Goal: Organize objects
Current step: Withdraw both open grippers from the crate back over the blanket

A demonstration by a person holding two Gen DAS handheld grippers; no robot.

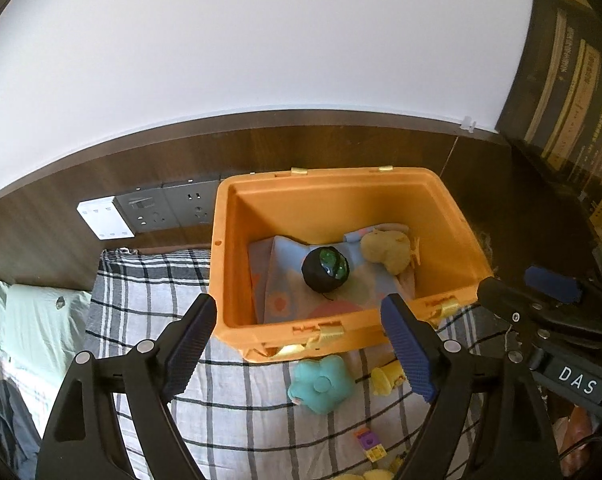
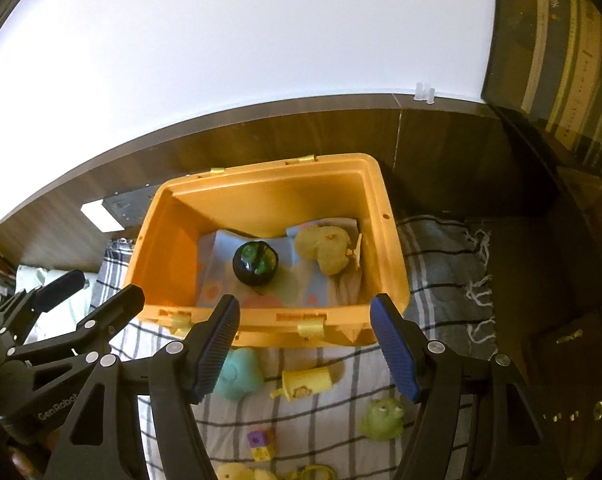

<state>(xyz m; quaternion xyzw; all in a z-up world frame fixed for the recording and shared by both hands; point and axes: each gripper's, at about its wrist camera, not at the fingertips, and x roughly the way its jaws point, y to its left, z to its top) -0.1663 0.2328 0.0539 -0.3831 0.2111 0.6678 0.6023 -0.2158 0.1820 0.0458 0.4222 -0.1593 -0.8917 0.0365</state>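
Both grippers hang side by side above the near rim of the orange storage bin, angled down into it. The left gripper has its jaws spread wide with nothing between the blue pads; the right gripper is just as empty, jaws well apart.

Inside the bin, a black ball with green spots sits mid-floor on a pastel patterned cloth, and a yellow plush toy lies toward the far right corner.

The bin stands at the far edge of the checked blanket, against the wooden wall panel. On the blanket in front of it lie a teal flower plush, a yellow toy cup, a green frog toy and a small purple-and-yellow block, all loose, near one another.
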